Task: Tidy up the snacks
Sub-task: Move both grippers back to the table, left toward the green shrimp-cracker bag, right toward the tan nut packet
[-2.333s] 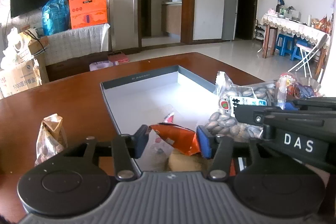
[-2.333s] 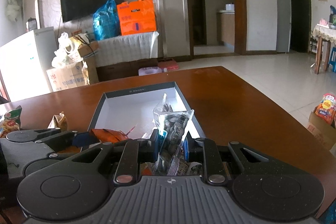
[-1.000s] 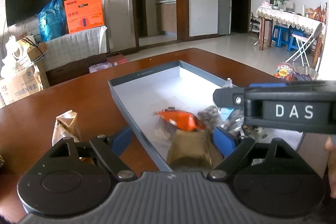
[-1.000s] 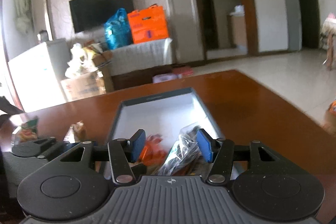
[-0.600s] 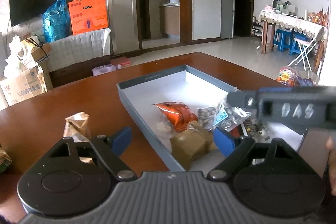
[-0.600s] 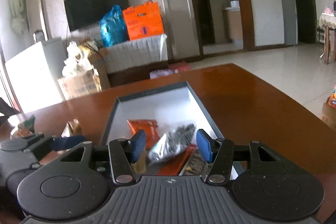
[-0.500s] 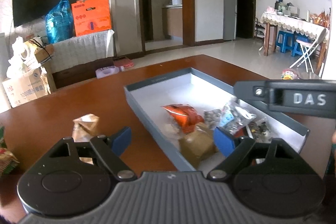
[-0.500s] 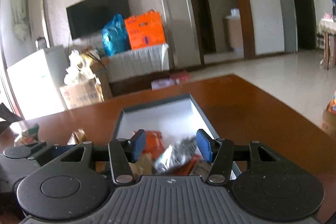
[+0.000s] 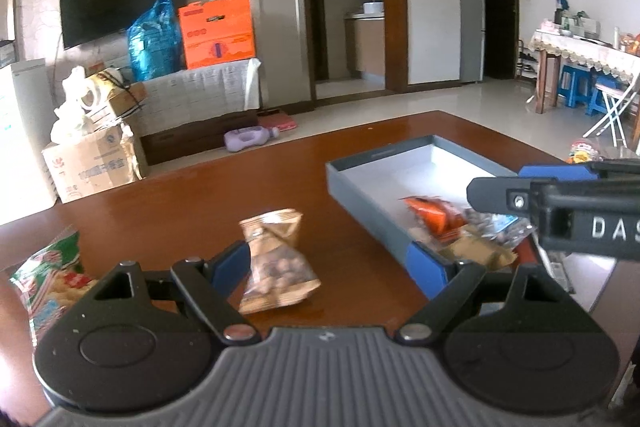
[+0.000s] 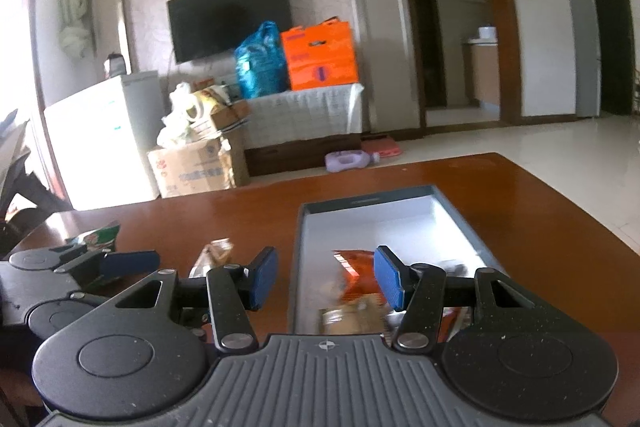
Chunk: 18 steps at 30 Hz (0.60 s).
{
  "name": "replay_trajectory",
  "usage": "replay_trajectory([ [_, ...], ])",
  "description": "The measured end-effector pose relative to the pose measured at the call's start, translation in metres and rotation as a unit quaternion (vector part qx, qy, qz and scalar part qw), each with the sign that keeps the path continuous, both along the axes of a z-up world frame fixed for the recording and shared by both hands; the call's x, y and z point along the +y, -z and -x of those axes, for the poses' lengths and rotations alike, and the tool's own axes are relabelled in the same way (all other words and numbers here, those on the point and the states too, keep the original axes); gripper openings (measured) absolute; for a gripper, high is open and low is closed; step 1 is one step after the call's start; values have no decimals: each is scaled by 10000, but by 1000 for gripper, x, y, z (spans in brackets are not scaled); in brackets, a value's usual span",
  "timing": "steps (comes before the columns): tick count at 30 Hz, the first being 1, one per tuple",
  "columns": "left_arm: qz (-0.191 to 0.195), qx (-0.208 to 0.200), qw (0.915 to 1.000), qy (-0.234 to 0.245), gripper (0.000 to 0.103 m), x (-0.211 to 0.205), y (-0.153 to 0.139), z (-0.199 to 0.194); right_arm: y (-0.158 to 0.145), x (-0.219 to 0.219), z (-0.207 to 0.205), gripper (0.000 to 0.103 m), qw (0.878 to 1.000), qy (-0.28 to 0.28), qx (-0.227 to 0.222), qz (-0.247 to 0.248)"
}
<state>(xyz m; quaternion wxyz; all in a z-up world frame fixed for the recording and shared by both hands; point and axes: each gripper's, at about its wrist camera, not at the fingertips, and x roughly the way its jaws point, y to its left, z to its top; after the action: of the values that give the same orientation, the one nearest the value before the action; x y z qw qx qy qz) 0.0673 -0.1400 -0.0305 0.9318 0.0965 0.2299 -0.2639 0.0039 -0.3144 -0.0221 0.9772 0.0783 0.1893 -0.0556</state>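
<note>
A grey box (image 9: 360, 183) with a white floor sits on the brown table and holds an orange packet (image 9: 430, 213), a clear bag of nuts (image 9: 494, 227) and a tan packet (image 9: 476, 253). The box also shows in the right wrist view (image 10: 298, 267), with the orange packet (image 10: 356, 279) inside. My left gripper (image 9: 328, 269) is open and empty; a tan nut packet (image 9: 274, 259) lies on the table between its fingers. A green snack bag (image 9: 48, 279) lies at far left. My right gripper (image 10: 326, 279) is open and empty over the box's left wall.
The right gripper's body (image 9: 560, 215) crosses the right of the left wrist view. The left gripper (image 10: 84, 267) shows at the left of the right wrist view, beside the green bag (image 10: 96, 235). The table's far edge (image 9: 240, 151) faces a cardboard carton (image 9: 92, 163) on the floor.
Both grippers let go of their packets in the box, opened and drew back. Both have since swung left; the tan nut packet now lies between my left fingers.
</note>
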Motion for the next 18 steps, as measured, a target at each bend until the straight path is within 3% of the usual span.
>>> replay_trajectory([
  [18, -243, 35, 9987, -449, 86, 65, 2, 2, -1, 64, -23, 55, 9975, -644, 242, 136],
])
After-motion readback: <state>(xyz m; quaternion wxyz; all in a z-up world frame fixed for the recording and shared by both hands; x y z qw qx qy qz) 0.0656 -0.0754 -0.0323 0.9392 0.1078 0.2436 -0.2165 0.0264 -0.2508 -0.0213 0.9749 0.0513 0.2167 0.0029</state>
